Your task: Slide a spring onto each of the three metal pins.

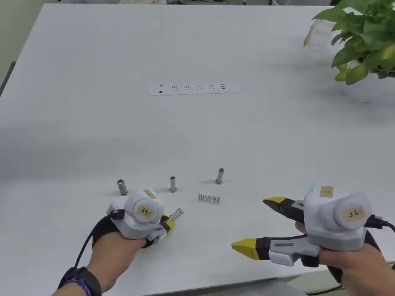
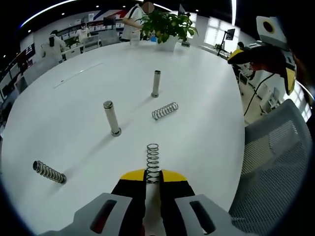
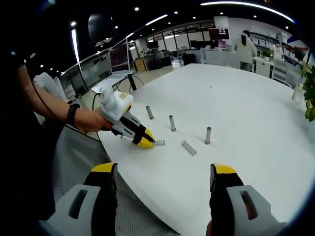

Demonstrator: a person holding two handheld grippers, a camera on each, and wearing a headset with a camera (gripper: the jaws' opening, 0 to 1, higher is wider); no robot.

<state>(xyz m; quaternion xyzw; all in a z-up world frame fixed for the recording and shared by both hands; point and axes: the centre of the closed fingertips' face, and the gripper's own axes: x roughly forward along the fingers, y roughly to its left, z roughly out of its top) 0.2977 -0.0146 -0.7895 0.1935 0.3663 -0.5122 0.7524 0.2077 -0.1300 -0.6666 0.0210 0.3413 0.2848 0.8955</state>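
Note:
Three metal pins stand in a row on the white table (image 1: 185, 49). The left pin (image 1: 122, 186) wears a spring; the middle pin (image 1: 173, 183) and right pin (image 1: 220, 176) are bare. A loose spring (image 1: 208, 198) lies in front of them. My left gripper (image 1: 168, 224) is shut on another spring (image 1: 176, 214), which sticks out ahead of its yellow tips (image 2: 153, 162), short of the middle pin (image 2: 111, 118). My right gripper (image 1: 259, 225) hovers at the near right with jaws wide apart (image 3: 164, 172) and nothing between them.
A white power strip (image 1: 191, 88) lies mid-table. A potted plant (image 1: 364, 37) stands at the far right corner. A grey mesh chair (image 2: 275, 162) sits just beyond the table's near edge. Other people stand at benches in the background.

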